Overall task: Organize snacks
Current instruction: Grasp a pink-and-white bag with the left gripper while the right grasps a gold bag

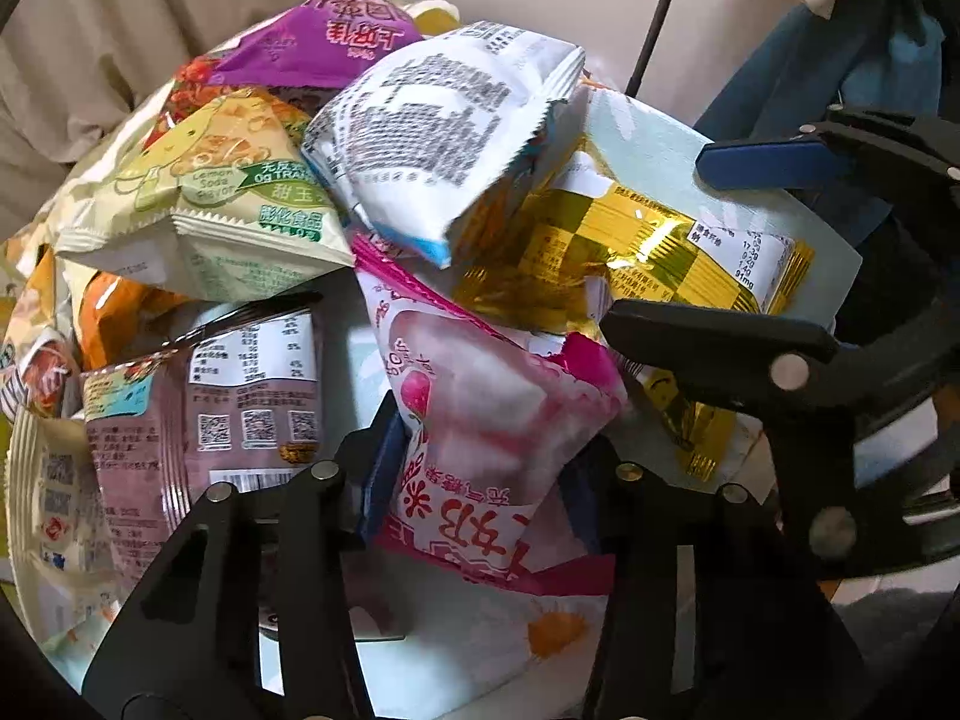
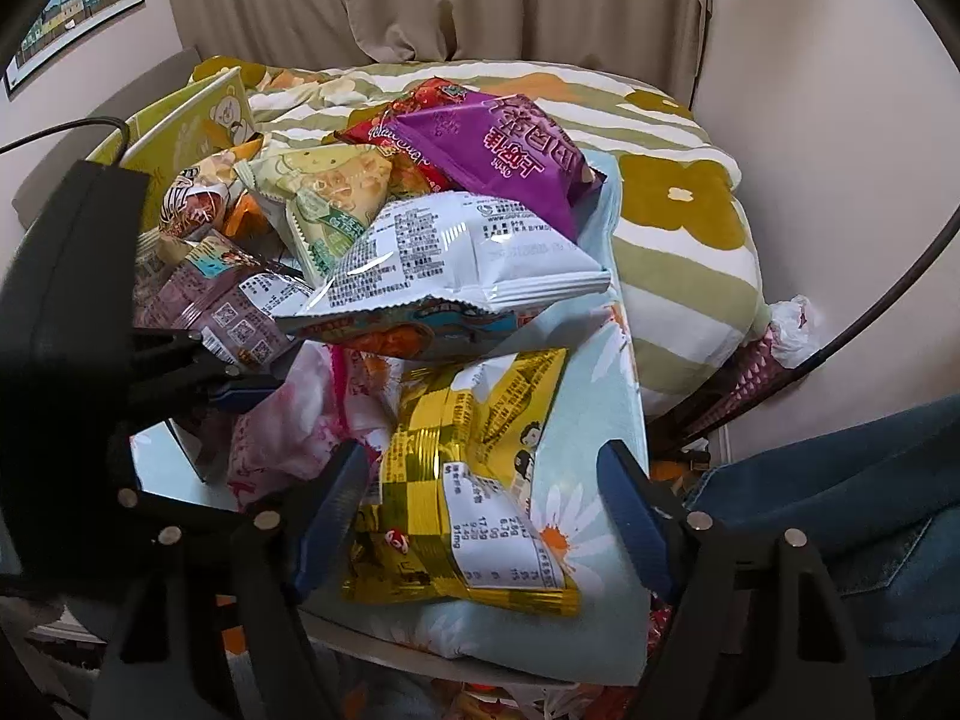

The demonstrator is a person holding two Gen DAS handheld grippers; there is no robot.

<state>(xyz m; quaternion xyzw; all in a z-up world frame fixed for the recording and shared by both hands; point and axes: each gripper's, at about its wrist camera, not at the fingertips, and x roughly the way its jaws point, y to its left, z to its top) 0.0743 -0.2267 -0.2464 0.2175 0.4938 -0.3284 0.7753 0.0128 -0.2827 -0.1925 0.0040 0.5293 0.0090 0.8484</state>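
Pink glossy snack packet (image 1: 480, 450), crinkled and puffy, sits pinched between the 2 blue-padded fingers of the left gripper (image 1: 486, 468), which is closed partway onto it. Just right, the right gripper (image 2: 480, 516) is spread wide around a shiny gold foil packet (image 2: 474, 498) without touching it. Beyond lie a white packet (image 2: 462, 258), a mauve one (image 1: 198, 414) and a purple one (image 2: 504, 156), heaped on the floral cloth (image 2: 588, 480).

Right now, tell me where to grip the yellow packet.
Grip the yellow packet across its puffed middle, coming from the near end. It lies flat on the cloth, long axis pointing away, and the right gripper already straddles it, open.
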